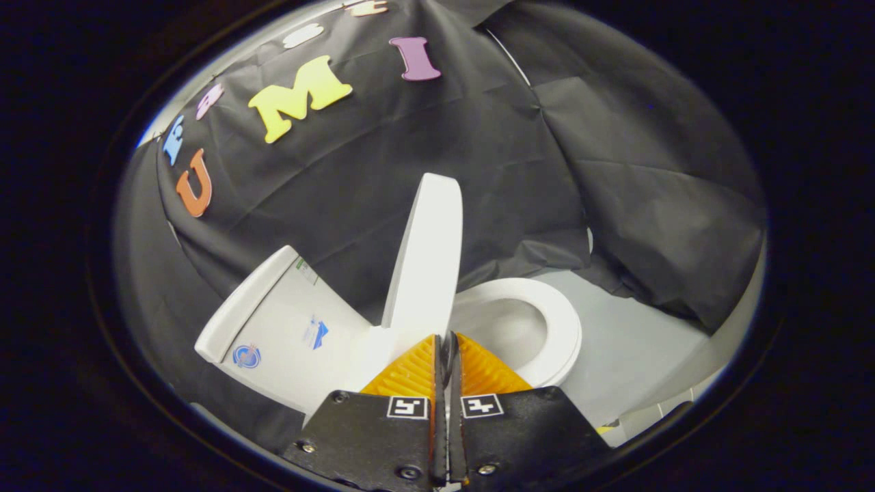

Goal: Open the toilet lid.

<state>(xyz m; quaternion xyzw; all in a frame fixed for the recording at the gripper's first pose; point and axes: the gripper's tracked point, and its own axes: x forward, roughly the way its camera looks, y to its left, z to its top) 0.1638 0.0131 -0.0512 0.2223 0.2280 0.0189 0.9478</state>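
Tool (444, 340) is up front with its fingers pressed together, nothing caught between them. Just past the tips the toilet lid (427, 253) stands raised, edge-on, between the tank (273, 321) and the uncovered seat (547, 328).

A white plastic toilet lid (427, 253) stands raised, seen nearly edge-on, hinged between the white ceramic cistern (273, 321) and the open white oval seat (550, 321) ringing the bowl. The closed claw (446, 339), fingers together and gripping nothing, sits just before the lid's base.
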